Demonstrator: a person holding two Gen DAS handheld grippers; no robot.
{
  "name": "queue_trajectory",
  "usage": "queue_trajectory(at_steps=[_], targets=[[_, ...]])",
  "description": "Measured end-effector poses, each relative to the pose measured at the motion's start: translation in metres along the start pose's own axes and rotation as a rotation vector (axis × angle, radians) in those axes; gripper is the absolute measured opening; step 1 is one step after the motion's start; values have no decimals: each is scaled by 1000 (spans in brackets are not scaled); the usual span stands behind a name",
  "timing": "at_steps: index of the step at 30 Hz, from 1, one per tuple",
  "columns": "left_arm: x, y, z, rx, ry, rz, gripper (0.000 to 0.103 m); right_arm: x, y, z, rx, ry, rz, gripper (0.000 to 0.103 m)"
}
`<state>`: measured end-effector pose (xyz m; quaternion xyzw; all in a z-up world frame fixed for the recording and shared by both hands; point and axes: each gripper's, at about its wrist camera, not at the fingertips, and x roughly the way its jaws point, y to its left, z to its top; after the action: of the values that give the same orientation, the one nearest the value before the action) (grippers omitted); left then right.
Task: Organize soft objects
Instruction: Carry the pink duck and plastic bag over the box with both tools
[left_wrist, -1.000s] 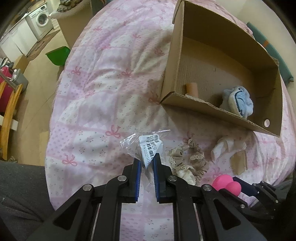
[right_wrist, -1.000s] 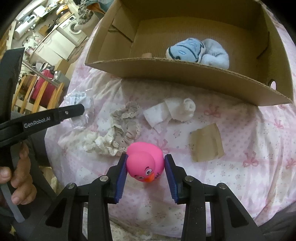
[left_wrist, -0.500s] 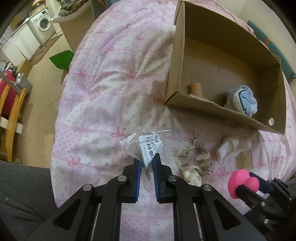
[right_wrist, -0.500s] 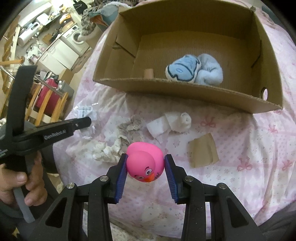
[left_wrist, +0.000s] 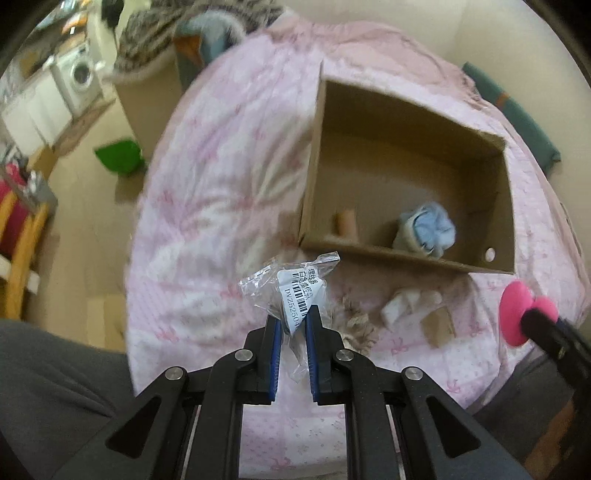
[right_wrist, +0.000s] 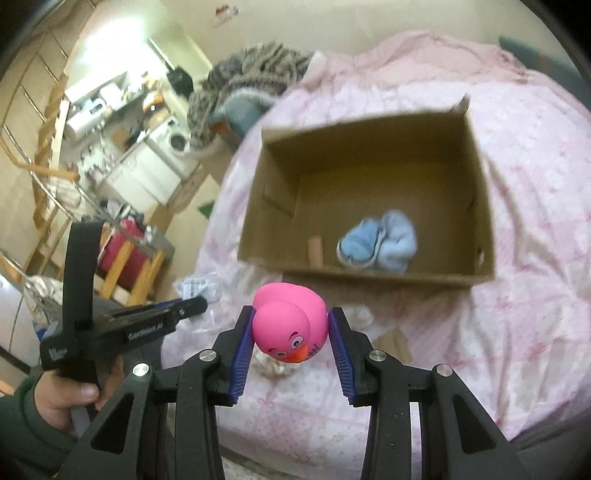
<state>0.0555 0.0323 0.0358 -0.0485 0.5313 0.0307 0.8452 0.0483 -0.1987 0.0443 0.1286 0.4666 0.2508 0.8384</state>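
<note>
My left gripper (left_wrist: 293, 314) is shut on a clear plastic bag with a barcode label (left_wrist: 295, 288), held above the pink quilt in front of the open cardboard box (left_wrist: 508, 221). My right gripper (right_wrist: 291, 317) is shut on a pink rubber duck (right_wrist: 290, 323), held in the air short of the box (right_wrist: 484, 206). The duck also shows at the right edge of the left wrist view (left_wrist: 517, 314). Inside the box lie a blue sock bundle (right_wrist: 380, 243) and a small cardboard tube (right_wrist: 315, 251).
On the quilt before the box lie a beige lace scrunchie (left_wrist: 354, 317), a white rolled cloth (left_wrist: 402, 302) and a brown paper piece (left_wrist: 439, 325). A washing machine (left_wrist: 81, 77), a green bin (left_wrist: 120, 155) and a wooden chair (left_wrist: 18, 236) stand left of the bed.
Both grippers have risen well above the bed with the bag and the duck still held. The box and the items on the quilt now look farther away.
</note>
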Motion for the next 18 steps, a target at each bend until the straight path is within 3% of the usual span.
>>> queue_trajectory(at_steps=[8,16,18], targets=[[-21,-8,37,39,-86,-8,11,-28,-8,34,4,-107,-35,42],[-8,-21,72,79,-120,-8,11,-26,-29,67,14,-159,-83,42],[1,-24,79,94,-108,-46,11,-20,-38,72,29,-160,-90,42]])
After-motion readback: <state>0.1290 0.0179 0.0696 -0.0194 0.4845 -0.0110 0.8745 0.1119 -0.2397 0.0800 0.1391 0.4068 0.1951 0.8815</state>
